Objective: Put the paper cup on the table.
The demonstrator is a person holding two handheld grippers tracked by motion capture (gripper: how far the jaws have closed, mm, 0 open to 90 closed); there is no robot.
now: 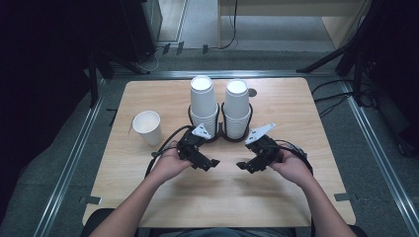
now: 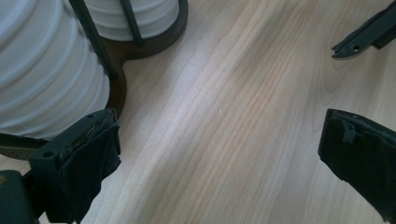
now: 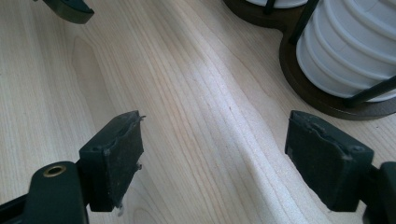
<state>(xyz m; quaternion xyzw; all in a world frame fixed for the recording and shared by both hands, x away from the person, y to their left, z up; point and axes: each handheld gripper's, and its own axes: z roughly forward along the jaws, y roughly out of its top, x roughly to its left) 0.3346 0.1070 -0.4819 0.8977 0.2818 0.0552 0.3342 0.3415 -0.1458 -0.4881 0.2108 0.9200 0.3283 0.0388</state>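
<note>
— So, what is on the table (image 1: 148, 207)?

— Seen from above, a light wooden table holds a dark double cup holder (image 1: 220, 132) near its far middle. Two stacks of white paper cups stand upright in it: the left stack (image 1: 203, 101) and the right stack (image 1: 236, 104), side by side. A single paper cup (image 1: 147, 127) stands upright by itself, well apart to the left of the holder.

— And where are the person's hands?

— Both forearms come in from the near edge. The left gripper (image 1: 213, 163) sits just in front of the left stack, pointing inward toward the middle of the table. The right gripper (image 1: 241, 165) mirrors it in front of the right stack. Their tips face each other, near but apart, above bare wood.

— Are the jaws holding anything?

— No. In the left gripper view, the left gripper (image 2: 219, 140) has its jaws spread wide with bare table between them; the cup stacks and the holder's dark base lie just beside its left jaw. In the right gripper view, the right gripper (image 3: 215, 149) likewise stands wide open over bare wood, with the holder's base and a cup stack at the upper right.
</note>
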